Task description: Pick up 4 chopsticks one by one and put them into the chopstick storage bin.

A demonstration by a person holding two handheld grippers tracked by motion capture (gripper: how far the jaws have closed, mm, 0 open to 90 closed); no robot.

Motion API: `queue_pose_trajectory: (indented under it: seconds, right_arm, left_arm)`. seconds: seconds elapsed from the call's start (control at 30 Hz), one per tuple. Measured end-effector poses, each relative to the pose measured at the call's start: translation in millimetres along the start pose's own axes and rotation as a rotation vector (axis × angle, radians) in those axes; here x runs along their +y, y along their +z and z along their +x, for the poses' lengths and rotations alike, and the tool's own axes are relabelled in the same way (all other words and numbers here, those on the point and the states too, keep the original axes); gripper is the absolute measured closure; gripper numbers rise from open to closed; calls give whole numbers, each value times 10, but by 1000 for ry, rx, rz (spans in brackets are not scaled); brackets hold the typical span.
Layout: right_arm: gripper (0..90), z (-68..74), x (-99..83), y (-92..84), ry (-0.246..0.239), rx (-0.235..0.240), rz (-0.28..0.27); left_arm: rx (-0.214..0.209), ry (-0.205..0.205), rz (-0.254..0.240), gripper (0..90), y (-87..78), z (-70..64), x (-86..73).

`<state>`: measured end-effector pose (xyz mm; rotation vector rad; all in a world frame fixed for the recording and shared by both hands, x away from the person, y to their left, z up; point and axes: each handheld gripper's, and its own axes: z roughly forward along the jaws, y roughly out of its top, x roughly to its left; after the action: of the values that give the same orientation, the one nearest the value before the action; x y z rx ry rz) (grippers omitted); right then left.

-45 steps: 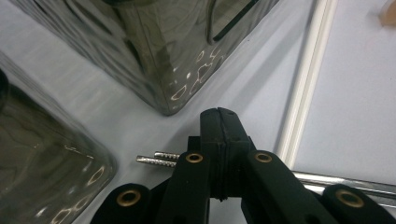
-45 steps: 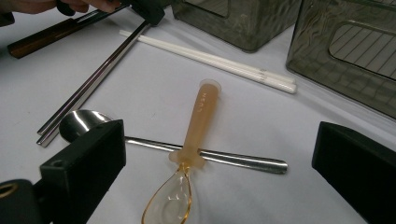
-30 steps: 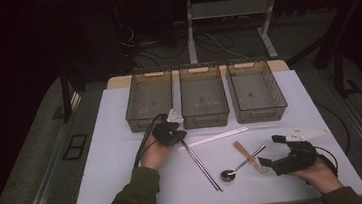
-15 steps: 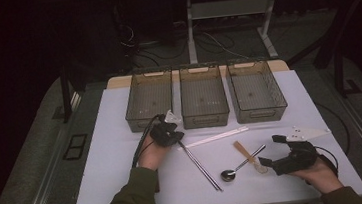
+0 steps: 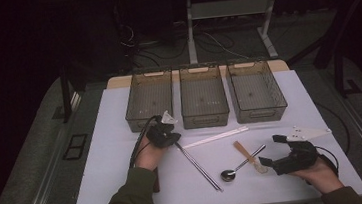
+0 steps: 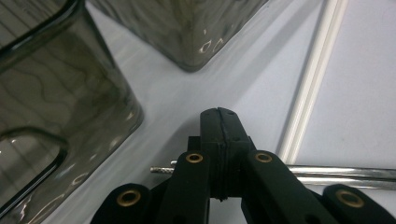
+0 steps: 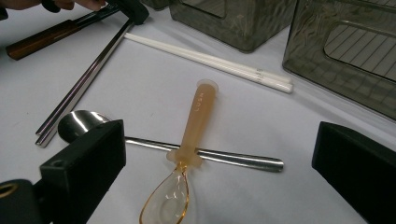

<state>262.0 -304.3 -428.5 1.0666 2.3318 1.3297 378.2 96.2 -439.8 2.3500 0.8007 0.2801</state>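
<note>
bins (image 5: 204,102), three of them, smoky and see-through, lined up side by side along the far half of white table (image 5: 101,180). white chopsticks (image 5: 215,138) slanting just in front of middle bin; metal chopsticks (image 5: 198,164) running diagonally from near the left hand toward the near edge; metal spoon (image 5: 239,165) with bowl near the lower end of those, handle crossed by amber plastic spoon (image 5: 248,155). dark wooden-handled piece (image 7: 35,43) lying beside the upper ends of the metal pair. nothing lying between either gripper and the cutlery. left gripper (image 5: 164,133) held in a hand arriving from the near edge, sleeve olive green, jaws pointing toward the gap between left and middle bins, pressed shut right over the upper tip of the metal chopsticks; cannot tell whether the tip is pinched. right gripper (image 5: 268,164) held low near the right front of the table, aimed leftward at the two spoons, jaws spread wide with nothing clamped. left gripper view: closed jaws (image 6: 218,140) over the thin steel tip (image 6: 161,170), rounded bin corners just beyond. right gripper view: wide-apart pads (image 7: 88,154) framing the amber spoon lying across the steel handle, detail lost from above.
</note>
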Motion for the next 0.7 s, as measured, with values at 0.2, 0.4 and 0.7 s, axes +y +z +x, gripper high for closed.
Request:
queue_pose_trajectory:
  seconds: [0.2, 0.4, 0.7]
  right_arm:
    - [28, -1, 0, 0, 1, 0, -1]
    - [28, -2, -1, -4, 3, -1, -1]
    - [28, -3, -1, -4, 4, -1, -1]
  left_arm:
    - [0, -13, 5, 892, -40, 26, -43]
    - [13, -16, 14, 892, -87, 50, -88]
    - [23, -24, 22, 892, -138, 77, -139]
